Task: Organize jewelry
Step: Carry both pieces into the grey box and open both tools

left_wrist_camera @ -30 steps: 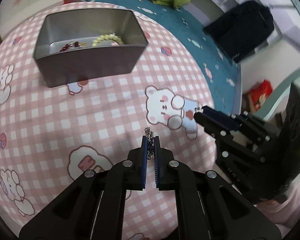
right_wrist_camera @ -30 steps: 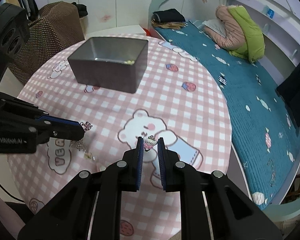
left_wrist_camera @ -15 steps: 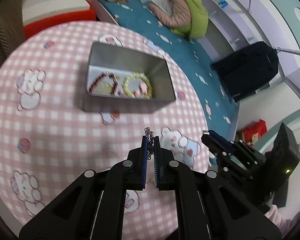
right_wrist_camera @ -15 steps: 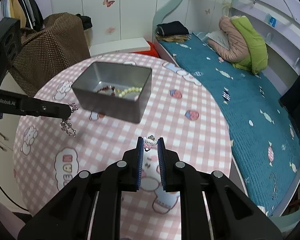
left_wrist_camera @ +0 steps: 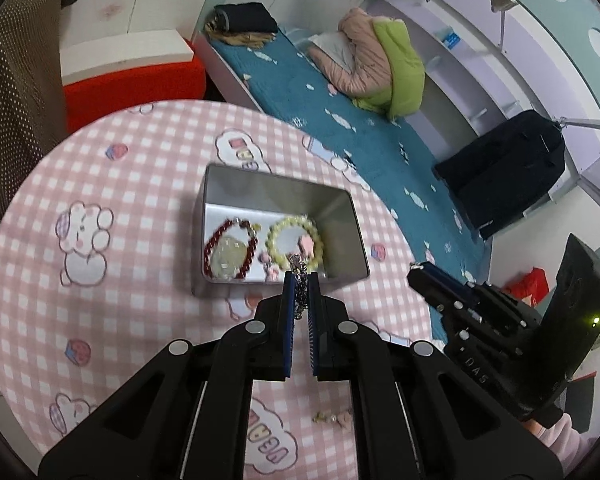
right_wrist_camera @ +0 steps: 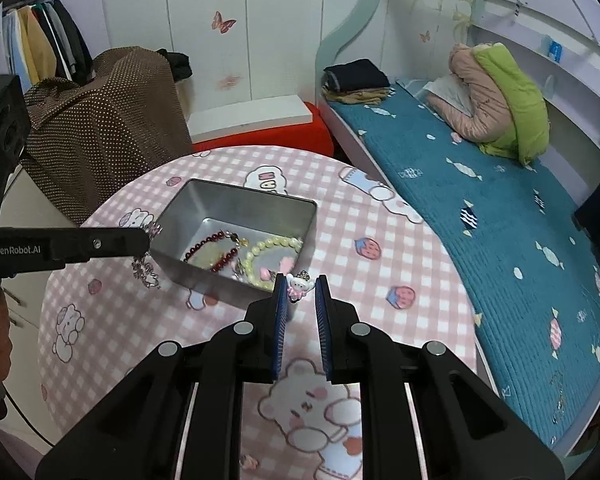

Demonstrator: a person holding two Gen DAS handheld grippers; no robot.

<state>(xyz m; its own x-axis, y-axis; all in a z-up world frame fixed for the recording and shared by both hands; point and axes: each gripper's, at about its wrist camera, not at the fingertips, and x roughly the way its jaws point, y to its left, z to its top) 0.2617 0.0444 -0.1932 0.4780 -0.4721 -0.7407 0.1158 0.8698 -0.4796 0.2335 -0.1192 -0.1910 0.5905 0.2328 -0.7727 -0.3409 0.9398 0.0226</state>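
Both grippers are carrying jewelry toward the metal tin (left_wrist_camera: 342,216) on the tabletop (left_wrist_camera: 140,184): the left gripper (left_wrist_camera: 300,280) is pinching a silver chain (left_wrist_camera: 299,276) above the tin's near edge, the right gripper (right_wrist_camera: 301,285) is pinching a bear charm (right_wrist_camera: 299,286) just short of it, so releasing over the tin seems next.

A round table is covered by a pink checked cloth (right_wrist_camera: 380,240) printed with bears. Beyond it, a bed is spread with a teal quilt (right_wrist_camera: 480,200); a pink-and-green jacket (right_wrist_camera: 500,120) and folded dark clothes (right_wrist_camera: 356,76) are laid on it. A brown dotted cover (right_wrist_camera: 112,120) is draped left, beside a red-and-white stool (right_wrist_camera: 268,128). A black coat (left_wrist_camera: 508,172) is hung beside the shelves.
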